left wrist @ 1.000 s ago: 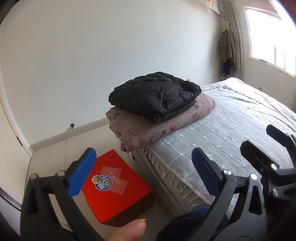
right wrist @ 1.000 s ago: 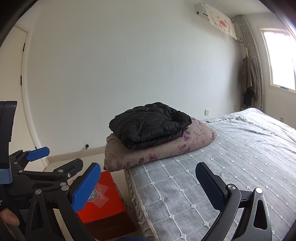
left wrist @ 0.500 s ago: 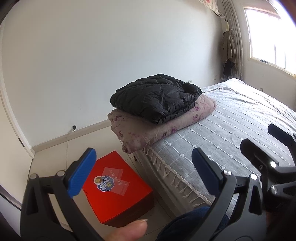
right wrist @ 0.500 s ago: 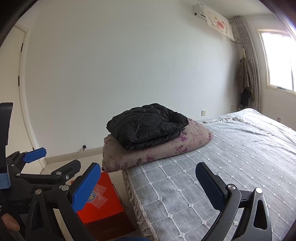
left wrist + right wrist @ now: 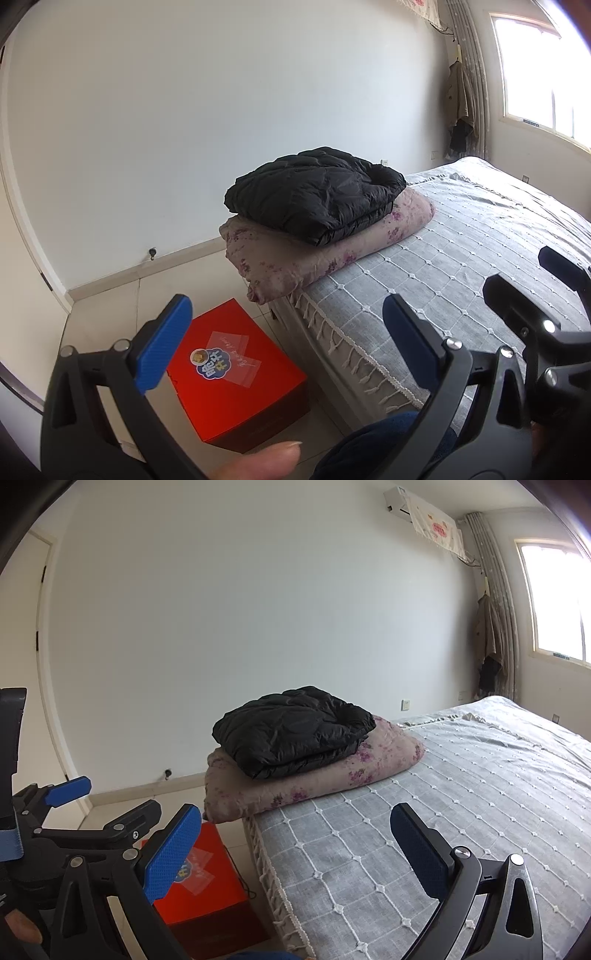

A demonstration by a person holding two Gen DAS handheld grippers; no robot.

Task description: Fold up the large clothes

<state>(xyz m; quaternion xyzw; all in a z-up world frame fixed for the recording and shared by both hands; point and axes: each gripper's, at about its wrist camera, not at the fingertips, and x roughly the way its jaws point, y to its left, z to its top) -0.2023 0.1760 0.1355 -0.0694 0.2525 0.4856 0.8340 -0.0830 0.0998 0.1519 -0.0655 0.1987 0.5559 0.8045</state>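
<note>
Well ahead of both empty, wide-apart claws, the folded black jacket lies lengthwise across the floral quilt, left claw slightly nearer than right claw.

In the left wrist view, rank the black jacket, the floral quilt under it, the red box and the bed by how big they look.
Largest to smallest, as they appear:
1. bed
2. floral quilt
3. black jacket and red box: they look about alike, and the box is nearer the camera, so I won't rank them.
</note>
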